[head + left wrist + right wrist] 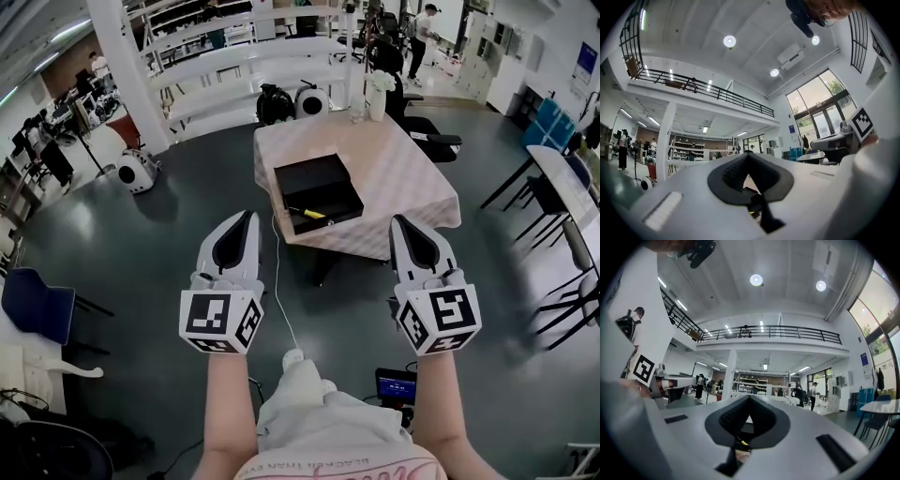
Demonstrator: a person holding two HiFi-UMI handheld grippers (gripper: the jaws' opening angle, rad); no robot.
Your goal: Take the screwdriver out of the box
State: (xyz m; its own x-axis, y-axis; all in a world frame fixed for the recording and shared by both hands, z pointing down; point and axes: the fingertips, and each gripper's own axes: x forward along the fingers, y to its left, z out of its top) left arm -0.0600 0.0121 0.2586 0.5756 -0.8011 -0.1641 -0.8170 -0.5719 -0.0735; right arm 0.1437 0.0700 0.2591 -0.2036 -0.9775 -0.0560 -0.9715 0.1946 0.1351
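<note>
An open black box (317, 187) lies on a table with a checked cloth (403, 178) ahead of me. Inside it, near its front edge, rests a screwdriver (307, 213) with a yellow handle. Both grippers hover over the floor just short of the table, pointing level at it. My left gripper (249, 215) is shut and holds nothing, its tip just left of the box's front corner. My right gripper (396, 218) is shut and empty too, to the right of the box. Through the right jaws' notch a bit of the yellow handle (742, 442) shows.
A vase of white flowers (377, 94) stands at the table's far edge, with a black chair (427, 131) behind it. White shelving (234, 66) runs along the back. A blue chair (37, 305) stands at left, another table (562, 178) at right. A white cable (278, 291) trails across the floor.
</note>
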